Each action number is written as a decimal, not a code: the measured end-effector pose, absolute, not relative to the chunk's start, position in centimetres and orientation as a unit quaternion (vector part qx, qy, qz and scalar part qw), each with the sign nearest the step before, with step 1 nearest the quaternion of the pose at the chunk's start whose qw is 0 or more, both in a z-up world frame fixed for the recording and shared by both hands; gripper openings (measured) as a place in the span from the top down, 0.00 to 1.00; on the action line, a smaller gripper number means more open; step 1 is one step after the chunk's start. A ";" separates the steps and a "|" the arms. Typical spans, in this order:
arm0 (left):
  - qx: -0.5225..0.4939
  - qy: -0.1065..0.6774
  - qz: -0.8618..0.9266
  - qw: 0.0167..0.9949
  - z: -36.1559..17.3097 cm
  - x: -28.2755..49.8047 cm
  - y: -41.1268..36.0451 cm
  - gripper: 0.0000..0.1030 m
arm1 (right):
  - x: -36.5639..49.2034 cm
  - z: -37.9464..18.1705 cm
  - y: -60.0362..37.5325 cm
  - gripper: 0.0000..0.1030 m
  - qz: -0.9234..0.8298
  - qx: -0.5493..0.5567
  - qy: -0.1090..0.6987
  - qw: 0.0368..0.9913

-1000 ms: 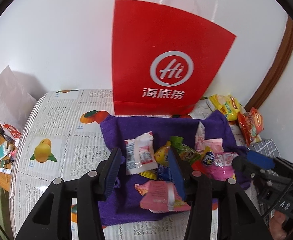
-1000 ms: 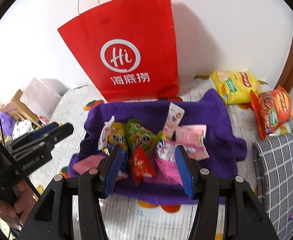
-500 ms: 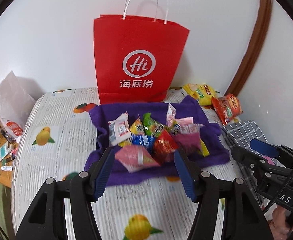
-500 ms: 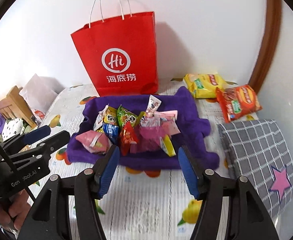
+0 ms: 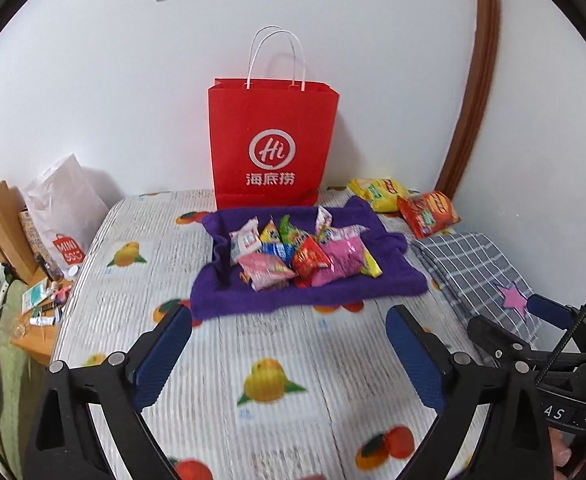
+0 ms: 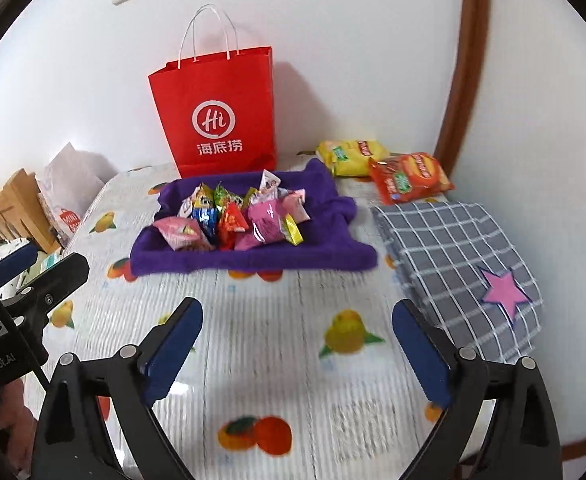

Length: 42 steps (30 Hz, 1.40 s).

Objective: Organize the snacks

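Left wrist view: the left gripper (image 5: 289, 344) has its jaws opening wide with nothing between them, above bare fruit-print tabletop (image 5: 277, 360), and the pile of snacks (image 5: 301, 252) lies well beyond on a purple towel (image 5: 393, 276). The right gripper (image 6: 297, 340) is likewise opening and empty, with open tabletop between it and the towel's near edge. Farther back a red paper bag (image 5: 271, 140) stands against the wall and two chip bags (image 6: 381, 164) lie beside a grey checked cloth (image 6: 453, 248); only the left view shows the clutter past the table's left edge.
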<state>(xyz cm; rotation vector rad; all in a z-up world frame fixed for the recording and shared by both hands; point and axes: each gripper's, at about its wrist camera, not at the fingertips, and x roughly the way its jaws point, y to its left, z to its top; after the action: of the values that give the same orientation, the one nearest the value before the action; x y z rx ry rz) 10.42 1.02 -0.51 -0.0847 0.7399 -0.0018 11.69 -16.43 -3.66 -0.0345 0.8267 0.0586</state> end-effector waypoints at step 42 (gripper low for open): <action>-0.026 0.336 0.001 0.941 1.3 0.3 -2.0 0.05 | -0.3 -0.9 -18.7 0.05 0.041 0.024 0.359 0.932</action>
<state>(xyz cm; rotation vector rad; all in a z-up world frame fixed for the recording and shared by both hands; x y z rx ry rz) 0.29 -1.99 1.31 -0.0528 0.6862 0.0024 -0.27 -18.66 -0.93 0.0495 0.7352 0.0837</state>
